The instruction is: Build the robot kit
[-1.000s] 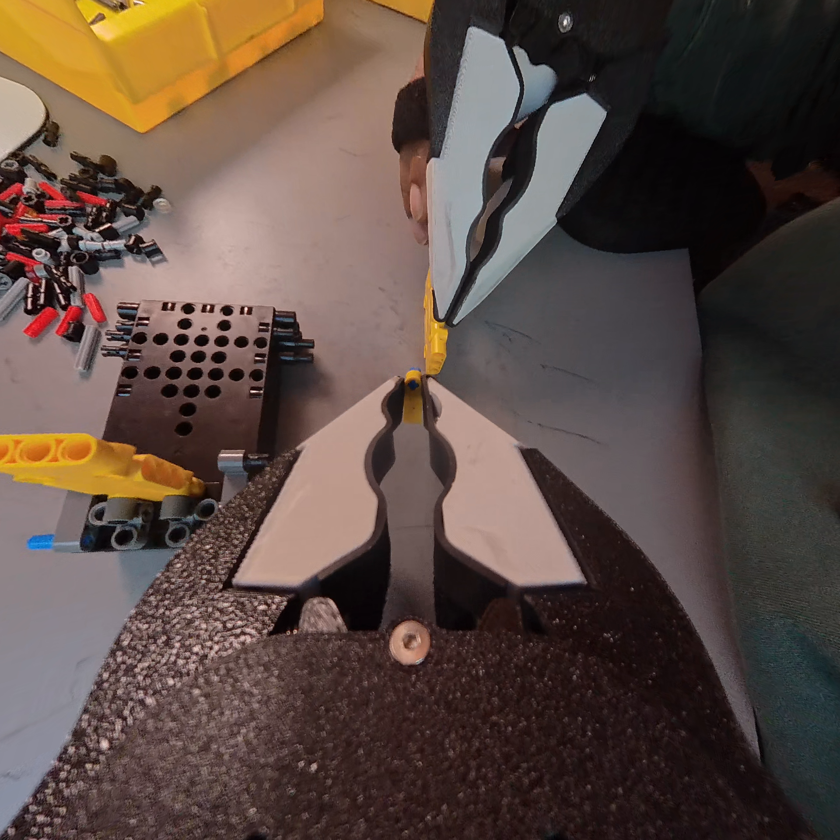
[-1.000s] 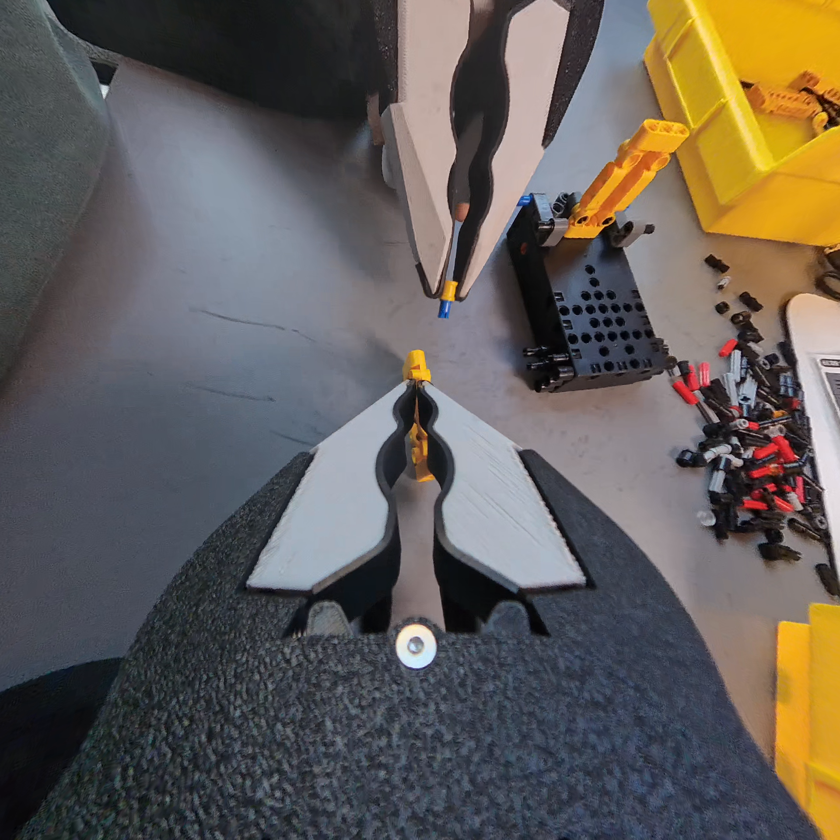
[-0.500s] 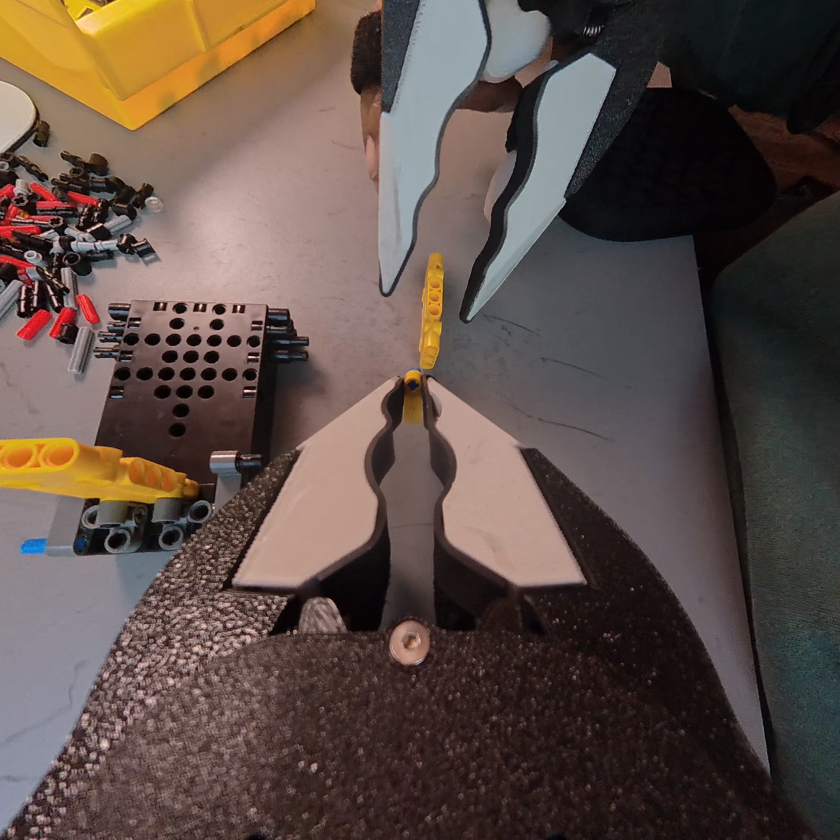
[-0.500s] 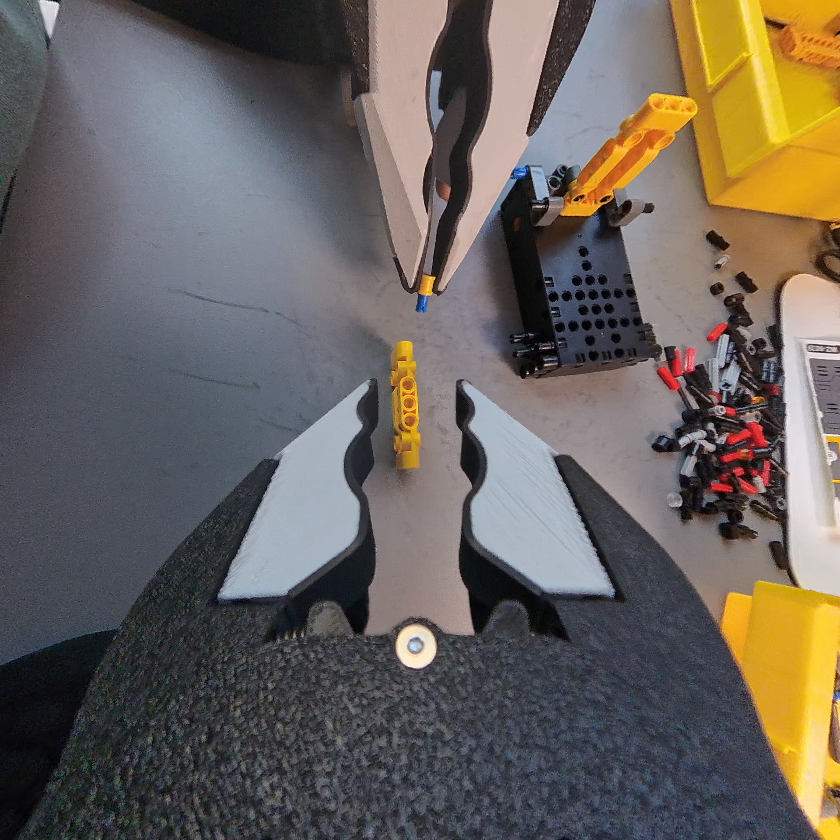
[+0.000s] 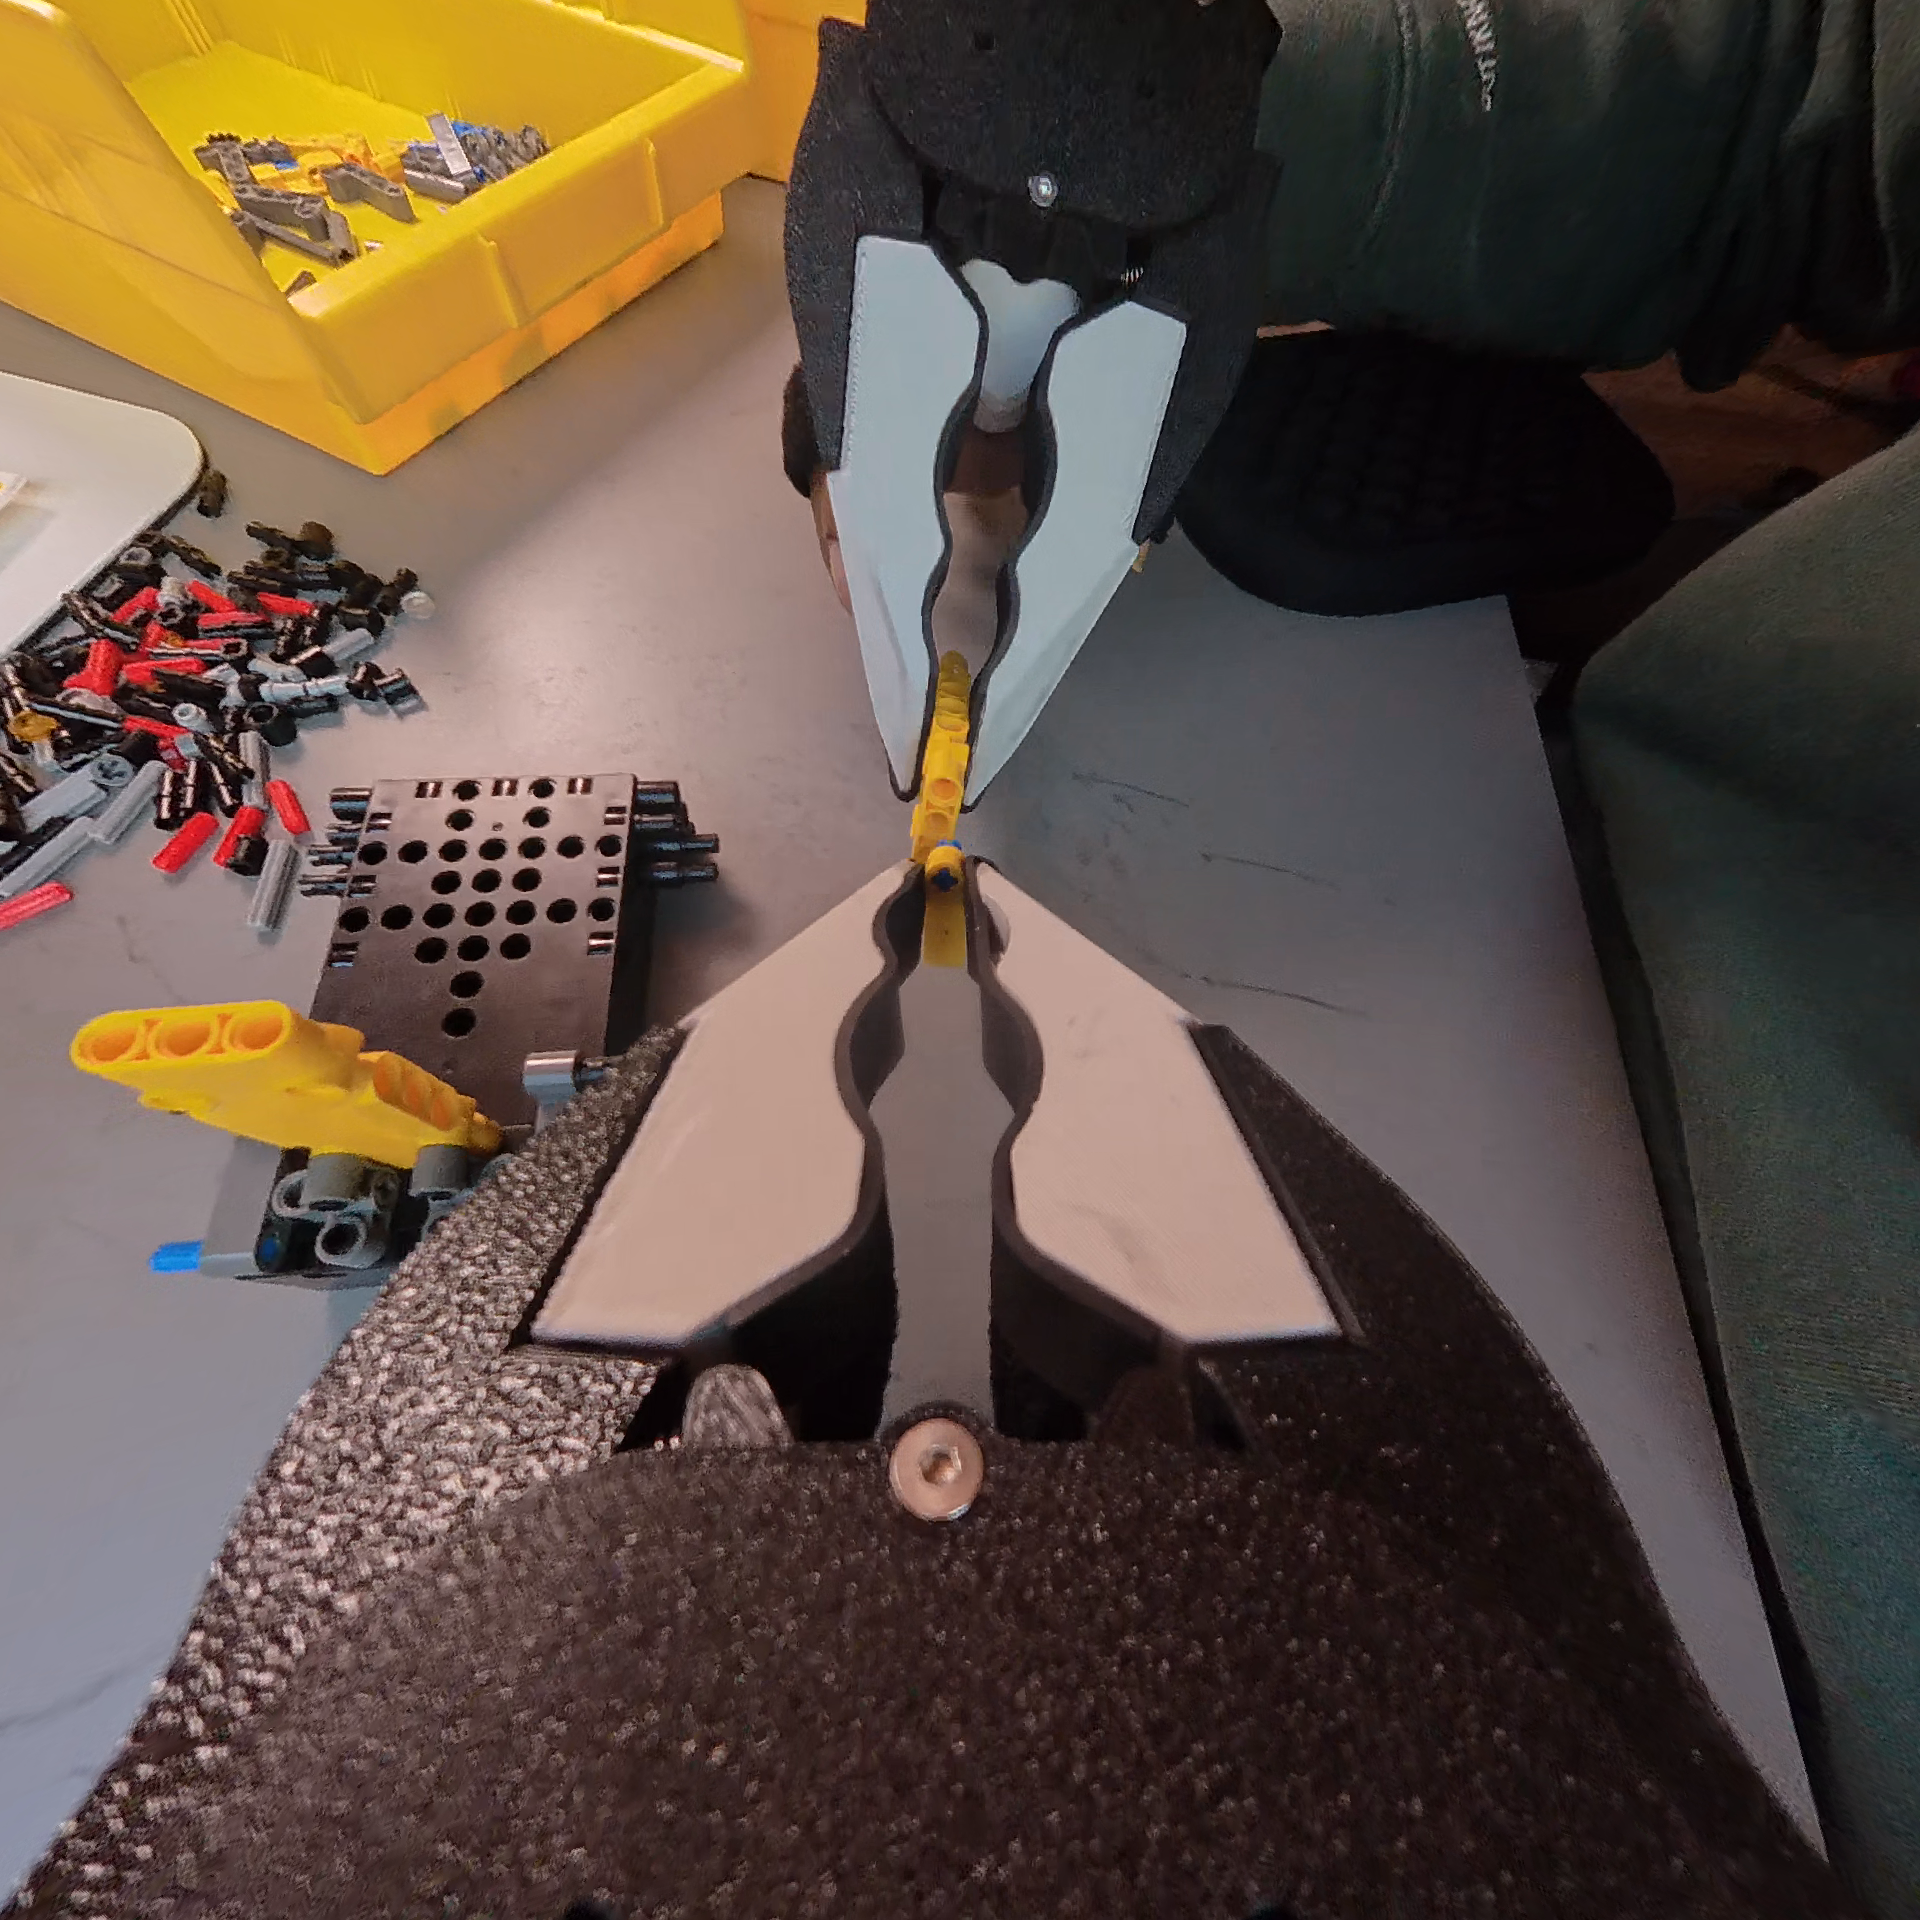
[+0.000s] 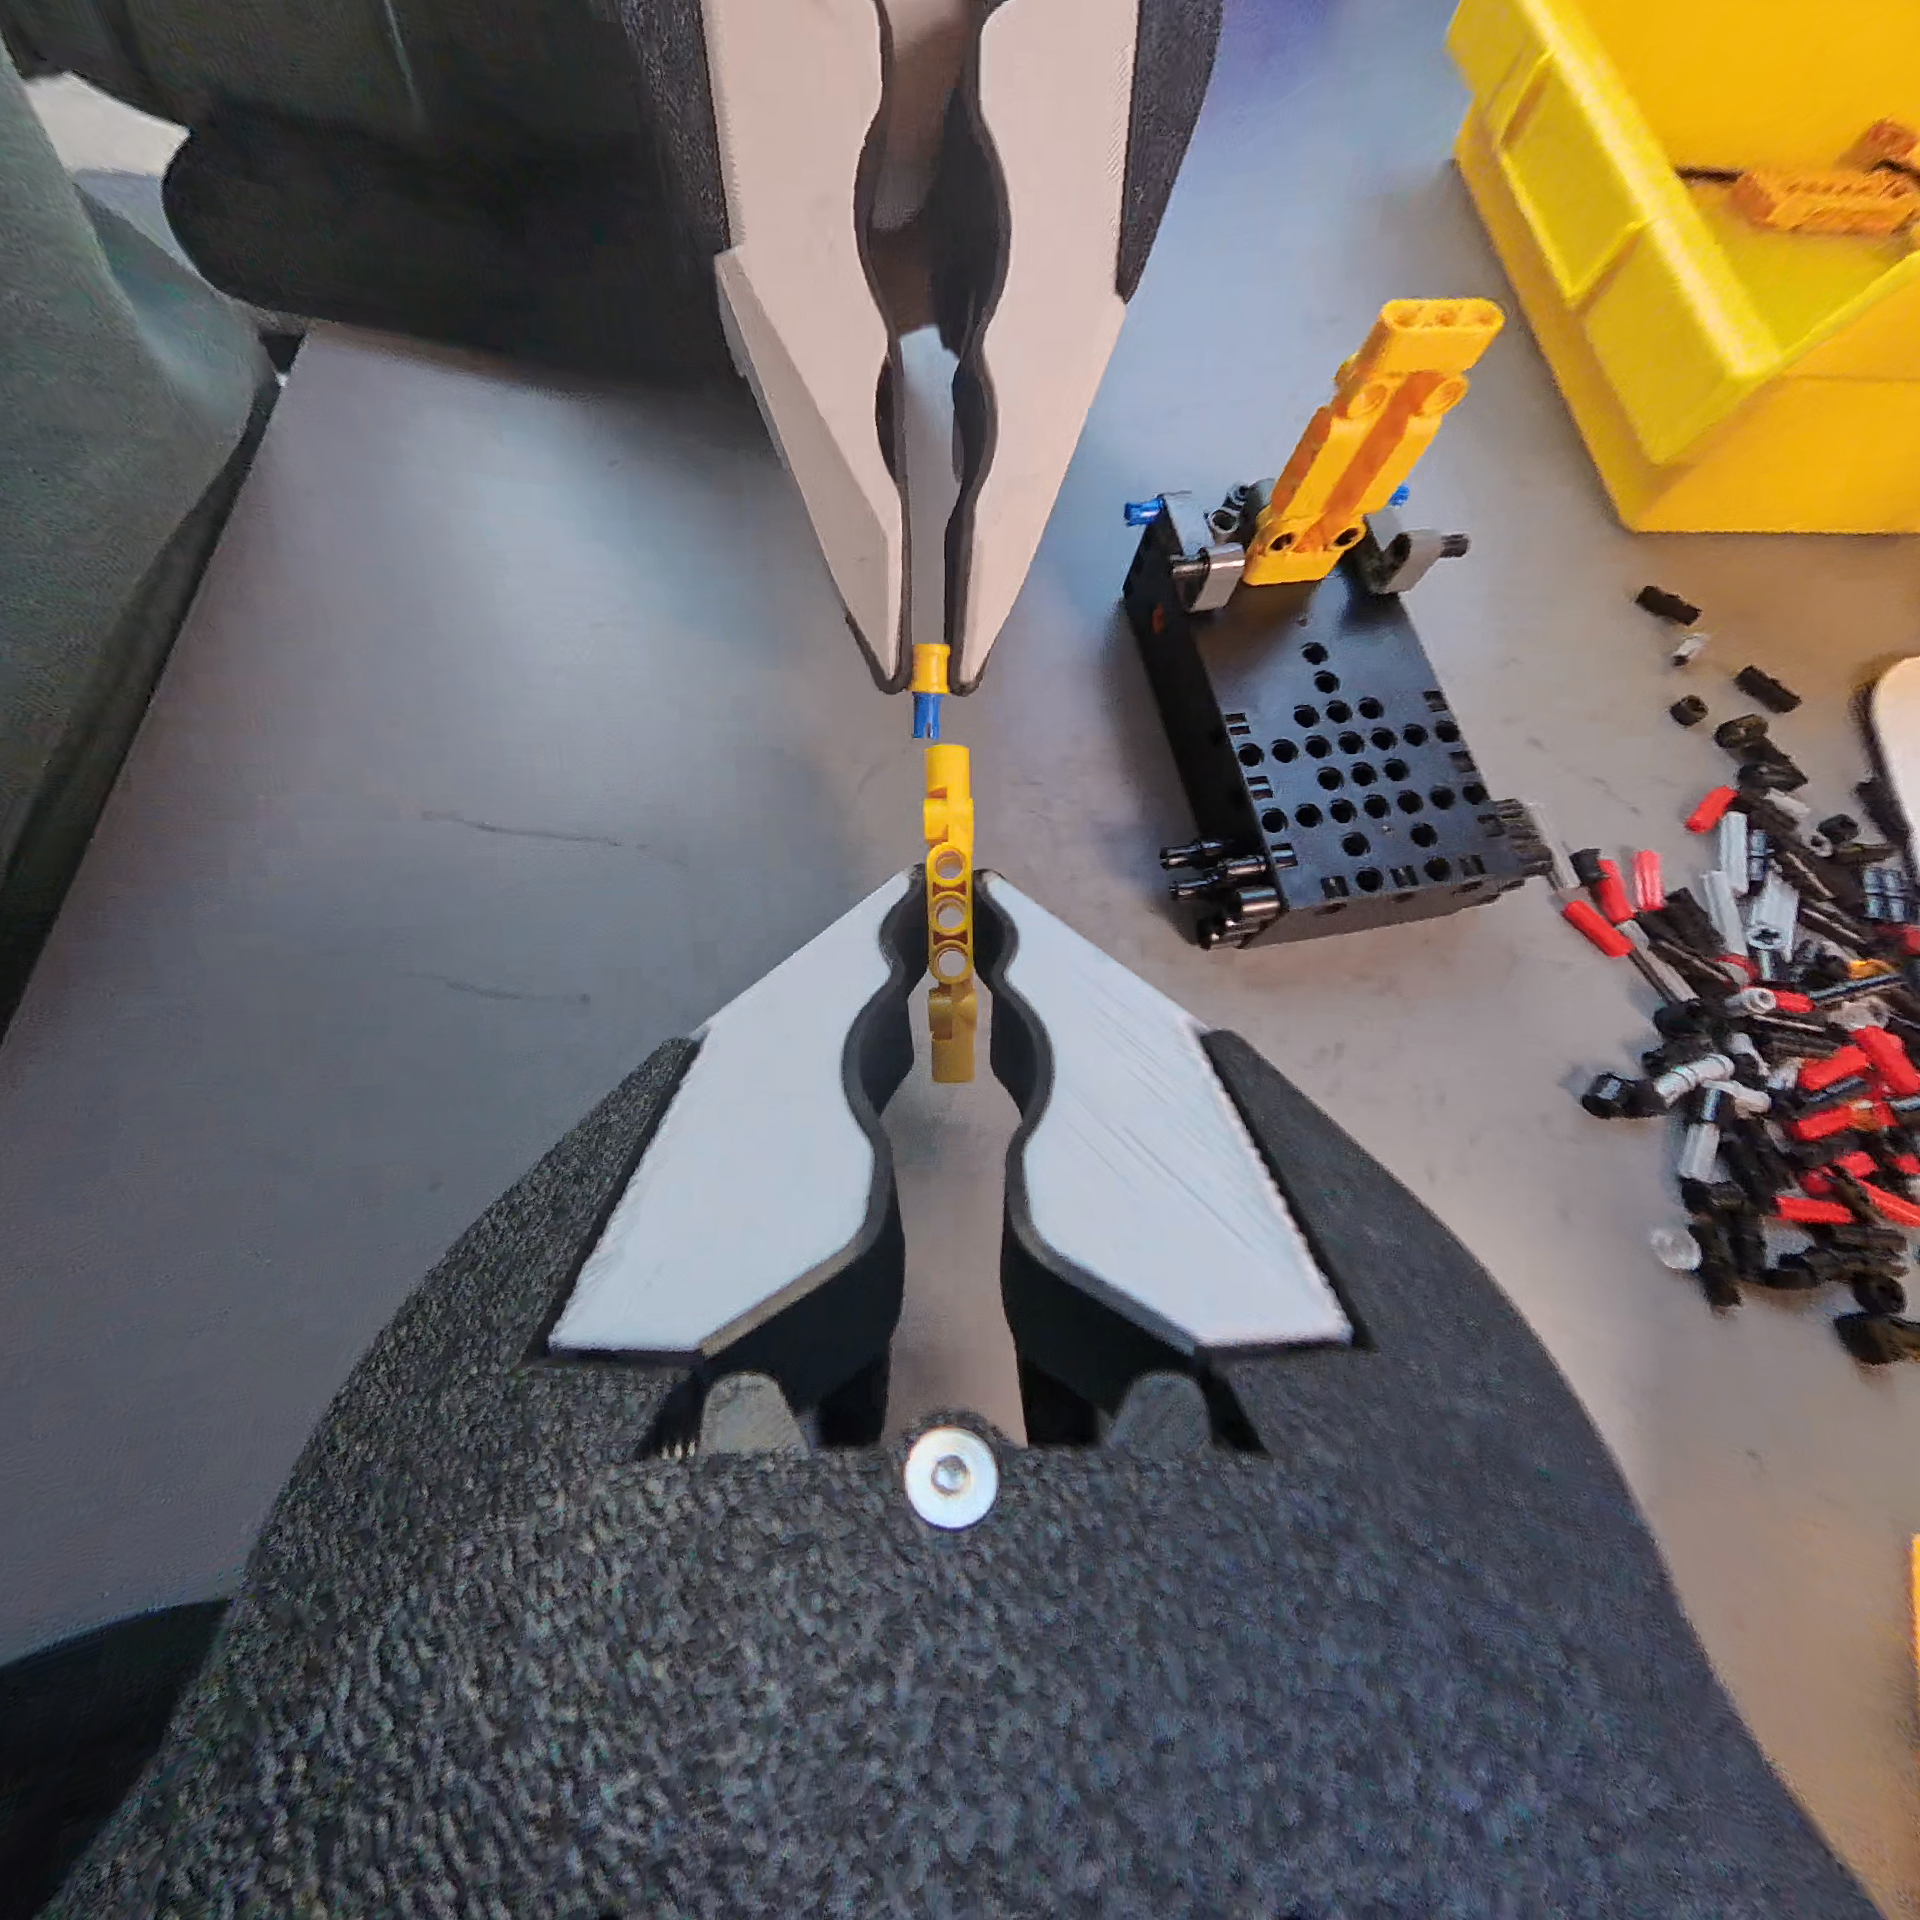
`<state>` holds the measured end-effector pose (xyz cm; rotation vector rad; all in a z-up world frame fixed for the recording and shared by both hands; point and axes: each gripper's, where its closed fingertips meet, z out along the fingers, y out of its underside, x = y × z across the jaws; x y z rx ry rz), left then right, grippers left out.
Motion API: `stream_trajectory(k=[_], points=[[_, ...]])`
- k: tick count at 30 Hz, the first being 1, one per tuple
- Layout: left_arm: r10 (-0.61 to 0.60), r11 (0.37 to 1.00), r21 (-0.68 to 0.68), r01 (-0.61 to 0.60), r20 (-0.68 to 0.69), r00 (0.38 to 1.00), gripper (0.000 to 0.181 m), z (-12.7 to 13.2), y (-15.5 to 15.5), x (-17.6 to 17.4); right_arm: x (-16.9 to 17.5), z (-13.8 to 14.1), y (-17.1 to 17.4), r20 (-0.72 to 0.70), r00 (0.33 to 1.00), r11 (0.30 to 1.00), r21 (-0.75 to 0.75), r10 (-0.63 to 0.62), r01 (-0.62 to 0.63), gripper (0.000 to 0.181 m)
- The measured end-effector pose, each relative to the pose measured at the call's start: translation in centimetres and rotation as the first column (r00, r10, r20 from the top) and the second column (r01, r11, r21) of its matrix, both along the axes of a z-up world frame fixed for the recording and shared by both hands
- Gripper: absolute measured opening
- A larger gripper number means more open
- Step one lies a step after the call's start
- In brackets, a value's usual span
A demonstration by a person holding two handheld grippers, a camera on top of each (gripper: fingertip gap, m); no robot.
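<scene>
Two grippers face each other tip to tip above the smooth grey table [image 6: 436, 748]. The left gripper [image 5: 940, 883], pale grey fingers with wavy black-edged inner faces set in a grainy black shell, is clamped on a small yellow pin [image 5: 943, 925] whose blue tip [image 6: 925, 715] pokes out past the fingertips. Opposite it, the right gripper [image 6: 948, 883] is squeezed onto a slim yellow beam [image 6: 949, 914] with a row of round holes along it, gripping the middle so one end juts forward and the other hangs back between the fingers. Blue tip and beam end sit just apart in the right wrist view; from the left wrist view they look almost touching, so contact can't be called. On the table beside the grippers lies a black rectangular plate [image 6: 1340, 790] riddled with round holes, black pegs sticking from its short end, and a chunky yellow bracket [image 6: 1361, 447] standing tilted on grey connectors at its other end. Beyond the plate, toward the table's edge, a loose heap of small pins [image 6: 1787, 1039] in black, red and grey. A glossy yellow plastic bin [image 5: 343, 208] holds more grey and orange parts. A dark green sleeve [image 5: 1558, 156] shows behind the right gripper.
</scene>
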<state>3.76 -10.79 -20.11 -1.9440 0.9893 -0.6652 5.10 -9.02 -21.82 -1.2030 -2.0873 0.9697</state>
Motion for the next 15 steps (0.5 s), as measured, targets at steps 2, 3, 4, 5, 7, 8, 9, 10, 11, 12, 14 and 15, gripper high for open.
stream_trajectory(k=[2, 3, 4, 5, 7, 8, 9, 10, 11, 12, 14, 15], points=[[0.004, 1.000, 0.022, -0.004, 0.010, 1.000, 0.006, 0.3, 0.2, 0.0, -0.1, 0.6, -0.1, -0.052, 0.999, 0.999, -0.037, -0.010, 0.008, 0.007], [0.008, 1.000, 0.028, -0.008, 0.006, 1.000, 0.006, 0.3, 0.3, 0.0, 0.0, 0.7, -0.2, -0.065, 0.998, 0.999, -0.042, -0.012, 0.009, 0.007], [0.009, 1.000, 0.028, -0.009, 0.000, 1.000, 0.006, 0.2, 0.3, 0.0, 0.0, 0.8, -0.2, -0.078, 0.997, 0.999, -0.045, -0.013, 0.009, 0.007], [0.010, 1.000, 0.029, -0.010, -0.002, 1.000, 0.006, 0.2, 0.3, 0.1, 0.0, 1.0, -0.2, -0.091, 0.996, 0.998, -0.056, -0.013, 0.008, 0.007], [0.013, 0.999, 0.042, -0.013, 0.007, 1.000, 0.006, 0.4, 0.4, 0.1, 0.2, 1.3, -0.1, -0.110, 0.994, 0.998, -0.069, -0.010, 0.002, 0.007], [0.015, 0.999, 0.047, -0.016, 0.018, 1.000, 0.006, 0.6, 0.4, 0.2, 0.2, 1.5, -0.1, -0.121, 0.993, 0.997, -0.078, -0.008, -0.001, 0.007], [0.017, 0.998, 0.052, -0.019, 0.028, 0.999, 0.006, 0.8, 0.4, 0.2, 0.2, 1.7, -0.1, -0.128, 0.992, 0.996, -0.086, -0.007, -0.004, 0.007], [0.016, 0.998, 0.058, -0.018, 0.034, 0.999, 0.006, 1.0, 0.5, 0.2, 0.2, 1.8, -0.1, -0.135, 0.991, 0.996, -0.086, -0.006, -0.006, 0.007], [0.012, 0.998, 0.064, -0.015, 0.040, 0.999, 0.006, 1.1, 0.4, 0.3, 0.2, 1.8, -0.2, -0.138, 0.990, 0.996, -0.086, -0.005, -0.007, 0.007], [0.010, 0.998, 0.068, -0.013, 0.045, 0.999, 0.006, 1.2, 0.4, 0.4, 0.2, 1.8, -0.2, -0.140, 0.990, 0.996, -0.087, -0.004, -0.009, 0.007], [0.011, 0.997, 0.072, -0.015, 0.045, 0.999, 0.006, 1.3, 0.4, 0.4, 0.2, 1.9, -0.2, -0.147, 0.989, 0.996, -0.085, -0.006, -0.007, 0.007], [0.012, 0.997, 0.076, -0.015, 0.049, 0.999, 0.006, 1.4, 0.4, 0.5, 0.2, 2.0, -0.2, -0.153, 0.988, 0.996, -0.086, -0.006, -0.008, 0.007]])
